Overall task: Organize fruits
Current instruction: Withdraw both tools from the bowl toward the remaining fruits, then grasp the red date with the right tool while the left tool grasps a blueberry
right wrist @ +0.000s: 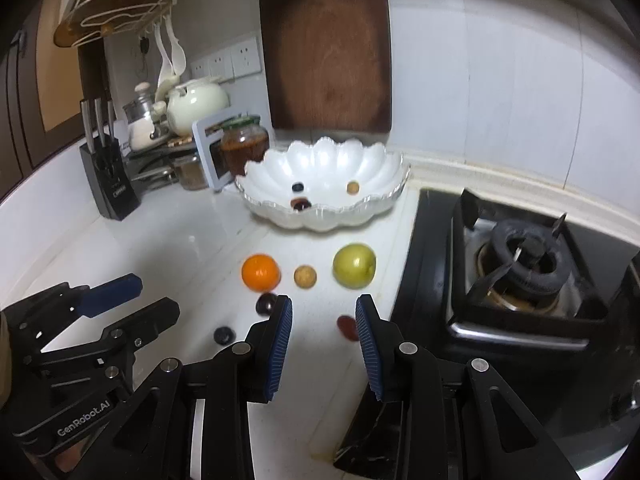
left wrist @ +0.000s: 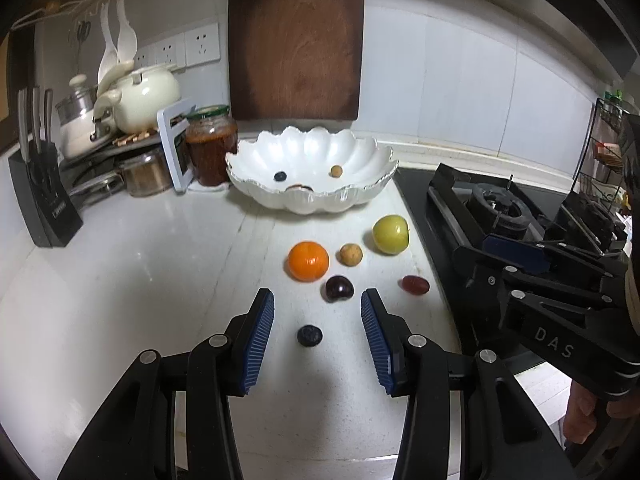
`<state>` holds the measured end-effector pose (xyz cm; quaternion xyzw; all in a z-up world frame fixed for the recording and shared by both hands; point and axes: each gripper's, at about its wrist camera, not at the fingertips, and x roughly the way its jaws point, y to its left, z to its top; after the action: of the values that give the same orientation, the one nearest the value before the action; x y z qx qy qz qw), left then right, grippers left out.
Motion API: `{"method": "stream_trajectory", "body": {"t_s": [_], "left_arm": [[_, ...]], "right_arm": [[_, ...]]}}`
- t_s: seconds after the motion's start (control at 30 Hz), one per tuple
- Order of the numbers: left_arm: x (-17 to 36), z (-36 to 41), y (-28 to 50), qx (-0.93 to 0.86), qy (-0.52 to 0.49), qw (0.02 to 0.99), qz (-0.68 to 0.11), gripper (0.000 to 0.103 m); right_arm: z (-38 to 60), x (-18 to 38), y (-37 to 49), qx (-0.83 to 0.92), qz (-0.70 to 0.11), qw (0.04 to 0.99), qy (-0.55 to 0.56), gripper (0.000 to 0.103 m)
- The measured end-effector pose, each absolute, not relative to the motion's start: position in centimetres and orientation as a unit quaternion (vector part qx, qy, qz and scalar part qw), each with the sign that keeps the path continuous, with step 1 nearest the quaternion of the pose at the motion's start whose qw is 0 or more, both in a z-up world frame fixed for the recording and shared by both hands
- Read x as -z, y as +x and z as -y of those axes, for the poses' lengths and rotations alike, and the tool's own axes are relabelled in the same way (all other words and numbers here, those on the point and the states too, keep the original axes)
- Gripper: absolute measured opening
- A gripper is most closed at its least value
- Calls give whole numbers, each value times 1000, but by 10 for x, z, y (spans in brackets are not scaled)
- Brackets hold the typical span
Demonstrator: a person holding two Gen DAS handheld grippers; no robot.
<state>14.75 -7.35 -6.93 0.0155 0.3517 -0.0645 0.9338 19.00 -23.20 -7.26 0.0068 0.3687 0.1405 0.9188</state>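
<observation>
On the white counter [left wrist: 120,280]: an orange [left wrist: 308,261], a small tan fruit [left wrist: 351,255], a green apple [left wrist: 390,234], a dark plum [left wrist: 337,288], a red grape [left wrist: 415,284] and a blueberry [left wrist: 309,336], all apart from each other. Behind them, a white shell bowl [left wrist: 312,196] with three small fruits already inside.

Left gripper [left wrist: 318,340] spread apart, pinching nothing, blueberry lying between its blue pads but not touched. Right gripper [right wrist: 324,344] spread apart too, empty, red grape just beside its right pad, plum peeking out by its left pad.

Around the fruit: black gas stove [right wrist: 520,276] close on the right, right at the counter's edge. Brown cutting board [left wrist: 296,40] leaning on the wall behind the bowl. Jar with red stuff [left wrist: 210,148] just left of the bowl. Further left, a cream teapot [left wrist: 146,96] and a black knife block [left wrist: 40,200]. Nothing blocking the way from the fruit to the bowl.
</observation>
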Motion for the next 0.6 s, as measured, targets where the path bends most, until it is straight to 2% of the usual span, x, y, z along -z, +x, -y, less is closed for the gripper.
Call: {"method": "stream_trajectory", "body": {"t_s": [0.6], "left_arm": [[125,83,169,34,3,908,-417,45]], "right_arm": [[237,124,215,-136,-415,899,-16,35]]}}
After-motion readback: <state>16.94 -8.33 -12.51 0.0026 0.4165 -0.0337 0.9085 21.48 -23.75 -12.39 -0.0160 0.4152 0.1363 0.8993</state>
